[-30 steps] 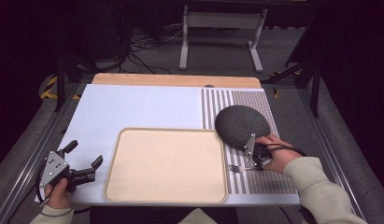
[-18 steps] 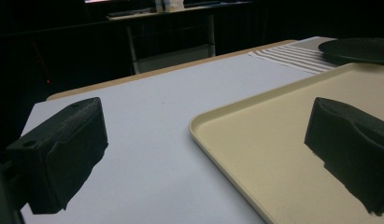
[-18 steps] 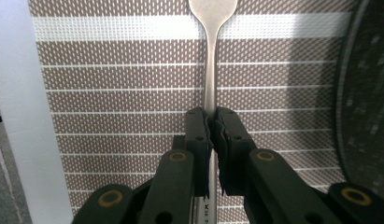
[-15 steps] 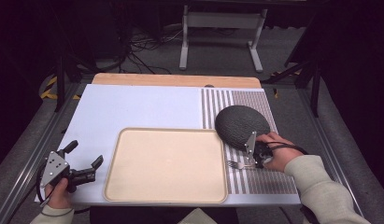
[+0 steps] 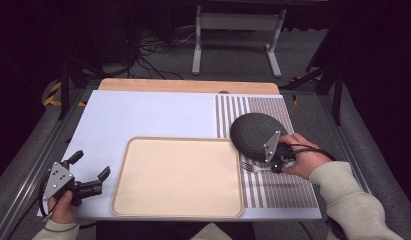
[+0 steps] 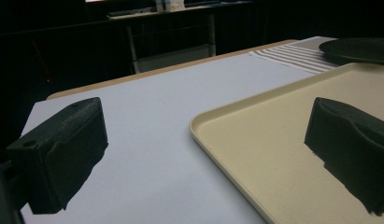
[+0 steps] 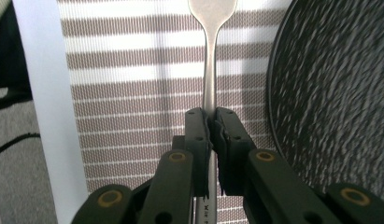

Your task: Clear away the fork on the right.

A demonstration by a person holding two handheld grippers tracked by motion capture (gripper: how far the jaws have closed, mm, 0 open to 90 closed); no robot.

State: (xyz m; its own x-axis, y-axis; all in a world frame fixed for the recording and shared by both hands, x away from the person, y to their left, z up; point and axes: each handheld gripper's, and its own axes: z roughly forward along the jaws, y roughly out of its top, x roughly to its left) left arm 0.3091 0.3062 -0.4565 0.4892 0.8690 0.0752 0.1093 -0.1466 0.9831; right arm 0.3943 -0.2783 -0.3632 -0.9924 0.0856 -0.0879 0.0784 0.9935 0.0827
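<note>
A metal fork (image 7: 209, 70) hangs over the striped placemat (image 7: 133, 70), and my right gripper (image 7: 212, 116) is shut on its handle. In the high view the fork's tines (image 5: 246, 166) stick out to the left of the right gripper (image 5: 264, 167), between the beige tray (image 5: 124, 165) and the dark round plate (image 5: 253, 131). The plate (image 7: 330, 93) lies just to the right of the fork. My left gripper (image 5: 92, 164) rests at the table's front left corner, open and holding nothing. Its jaws stand wide apart (image 6: 203, 154) beside the tray's rim (image 6: 213, 116).
The pale blue table top (image 5: 153, 115) has a wooden strip (image 5: 188, 86) along its far edge. Metal rails run down both sides of the table. Beyond it stand a metal frame (image 5: 235, 22) and loose cables on the floor (image 5: 148, 55).
The right gripper has lifted a little with the fork, whose tines now sit higher and closer to the plate. The left gripper has stayed still.
</note>
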